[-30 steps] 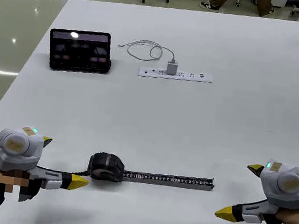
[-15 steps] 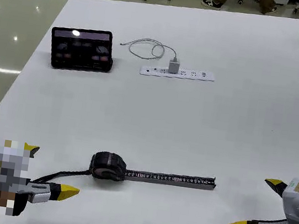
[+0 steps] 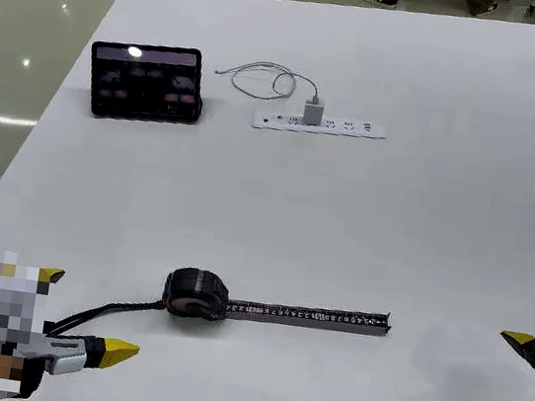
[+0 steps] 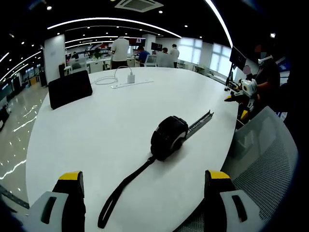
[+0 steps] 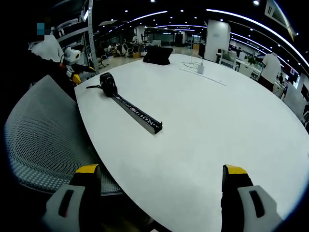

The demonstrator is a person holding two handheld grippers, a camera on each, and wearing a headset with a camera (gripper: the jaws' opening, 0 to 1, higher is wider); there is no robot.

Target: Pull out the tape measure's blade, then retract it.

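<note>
A black tape measure lies on the white table, its blade pulled out to the right and lying flat. A black wrist strap trails left from the case. My left gripper is open at the bottom left, a short way from the case, holding nothing. My right gripper is open at the bottom right, well clear of the blade's end hook. The case lies far off in the right gripper view.
A dark tablet stands at the back left. A white power strip with a charger and coiled cable lies behind the centre. A grey mesh chair stands by the table's near edge. People stand in the background.
Both grippers have drawn back toward the near edge and outward, away from the tape measure. The tape measure and its extended blade have stayed where they were.
</note>
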